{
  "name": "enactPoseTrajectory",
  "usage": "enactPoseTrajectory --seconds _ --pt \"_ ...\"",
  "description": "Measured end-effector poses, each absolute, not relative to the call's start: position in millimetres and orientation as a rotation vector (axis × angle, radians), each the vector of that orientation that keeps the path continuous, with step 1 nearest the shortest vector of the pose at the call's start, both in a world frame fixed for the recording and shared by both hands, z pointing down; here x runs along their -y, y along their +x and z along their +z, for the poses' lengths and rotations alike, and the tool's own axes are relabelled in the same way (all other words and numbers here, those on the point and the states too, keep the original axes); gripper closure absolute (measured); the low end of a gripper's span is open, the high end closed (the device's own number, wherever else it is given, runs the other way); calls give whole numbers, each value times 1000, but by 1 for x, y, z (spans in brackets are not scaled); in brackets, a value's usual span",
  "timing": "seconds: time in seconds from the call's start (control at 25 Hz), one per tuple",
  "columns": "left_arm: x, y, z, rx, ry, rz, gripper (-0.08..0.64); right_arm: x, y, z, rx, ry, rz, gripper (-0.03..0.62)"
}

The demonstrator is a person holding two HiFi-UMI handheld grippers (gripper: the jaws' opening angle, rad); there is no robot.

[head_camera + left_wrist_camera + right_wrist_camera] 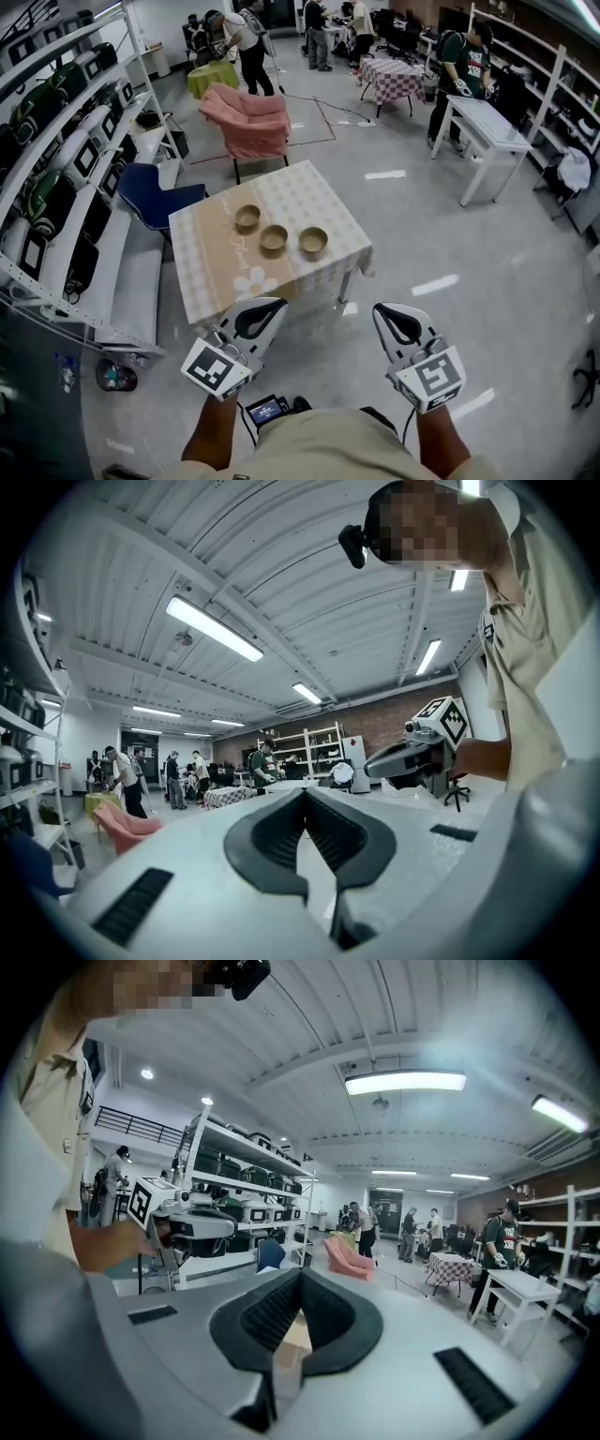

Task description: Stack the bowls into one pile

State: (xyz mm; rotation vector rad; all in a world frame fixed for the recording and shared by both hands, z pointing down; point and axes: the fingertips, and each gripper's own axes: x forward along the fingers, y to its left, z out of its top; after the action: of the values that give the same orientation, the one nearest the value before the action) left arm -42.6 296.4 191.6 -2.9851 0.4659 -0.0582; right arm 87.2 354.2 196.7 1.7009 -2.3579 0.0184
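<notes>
bowls [274, 238] three, tan, unstacked in row; left tongs [274, 307], right tongs [384, 312] pressed together.

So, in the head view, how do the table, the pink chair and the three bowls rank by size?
1. table
2. pink chair
3. left bowl, middle bowl, right bowl: they look alike, not ranked.

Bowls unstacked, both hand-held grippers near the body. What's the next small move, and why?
Probably reach the right hand-held gripper toward the right bowl and open it: the bowls sit apart on the table, and both it and the left hand-held gripper are shut and empty.
</notes>
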Motion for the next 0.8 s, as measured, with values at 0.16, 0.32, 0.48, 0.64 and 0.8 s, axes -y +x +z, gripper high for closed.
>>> enactPoseTrajectory --seconds 0.16,0.32,0.48,0.64,0.8 --pt "-271 -48 193 -453 -2996 -24 554 -333 80 200 2330 1703 21 589" --pt "-249 -48 203 -476 -3017 -20 554 -312 84 207 2317 1685 36 589" --pt "-226 -37 212 -507 -3027 -62 554 -283 98 209 2316 1668 57 589" --pt "-198 -26 209 -587 -3015 -101 554 -249 114 217 2359 1607 82 589" --pt "-173 -2 211 -714 -2989 -111 554 -214 141 219 2432 1500 56 589"
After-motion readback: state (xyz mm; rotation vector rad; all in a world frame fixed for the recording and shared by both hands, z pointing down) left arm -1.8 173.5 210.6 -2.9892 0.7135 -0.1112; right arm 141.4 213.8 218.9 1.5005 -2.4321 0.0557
